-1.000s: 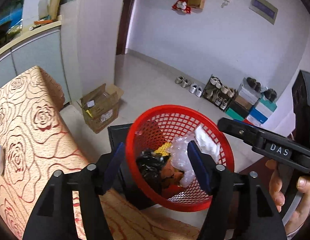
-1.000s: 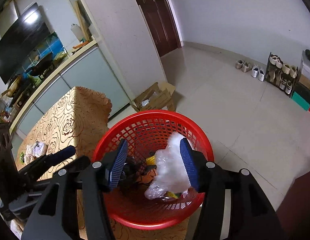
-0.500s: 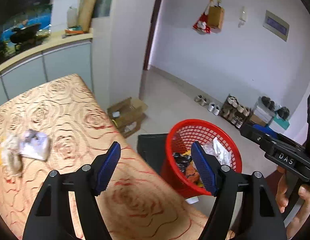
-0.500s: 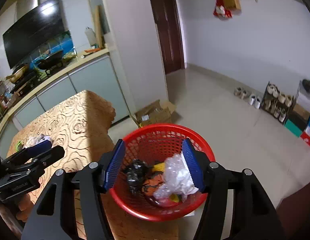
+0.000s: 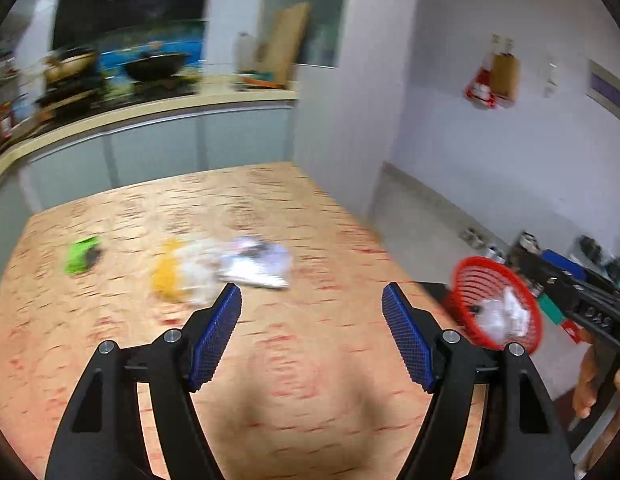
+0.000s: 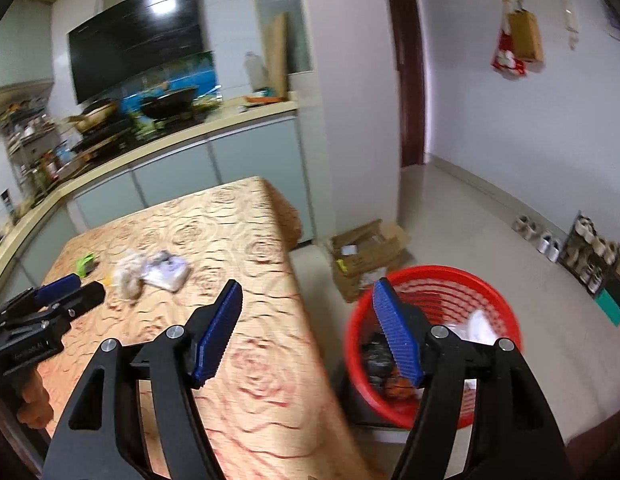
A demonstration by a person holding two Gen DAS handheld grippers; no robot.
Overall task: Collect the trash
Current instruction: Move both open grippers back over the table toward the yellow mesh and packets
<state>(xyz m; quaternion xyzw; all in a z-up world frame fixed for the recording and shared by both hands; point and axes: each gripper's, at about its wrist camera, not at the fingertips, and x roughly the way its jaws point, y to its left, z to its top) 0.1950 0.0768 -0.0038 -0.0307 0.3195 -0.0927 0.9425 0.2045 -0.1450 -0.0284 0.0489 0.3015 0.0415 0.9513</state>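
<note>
My left gripper [image 5: 312, 298] is open and empty above the table with the rose-patterned cloth [image 5: 270, 360]. Ahead of it lie a white and purple wrapper [image 5: 256, 262], a crumpled yellow and white plastic piece [image 5: 178, 274] and a small green scrap [image 5: 83, 254]. My right gripper [image 6: 308, 292] holds nothing and its jaws are opening, over the table's right edge. The red basket [image 6: 490, 292] stands beside the table on a dark stand, with clear plastic and dark trash inside. The basket [image 5: 474, 276] also shows at the right of the left wrist view. The left gripper [image 6: 66, 292] shows at the left edge.
An open cardboard box [image 6: 370, 252] sits on the floor past the table's far corner. Shoes and a shoe rack [image 6: 582, 252] line the right wall. A kitchen counter [image 6: 170, 140] with pans runs behind the table. A hand [image 5: 590, 380] holds the right gripper's handle.
Both grippers have swung left and up, away from the red basket toward the table. The clear plastic has dropped from the right gripper into the basket, and its jaws have widened.
</note>
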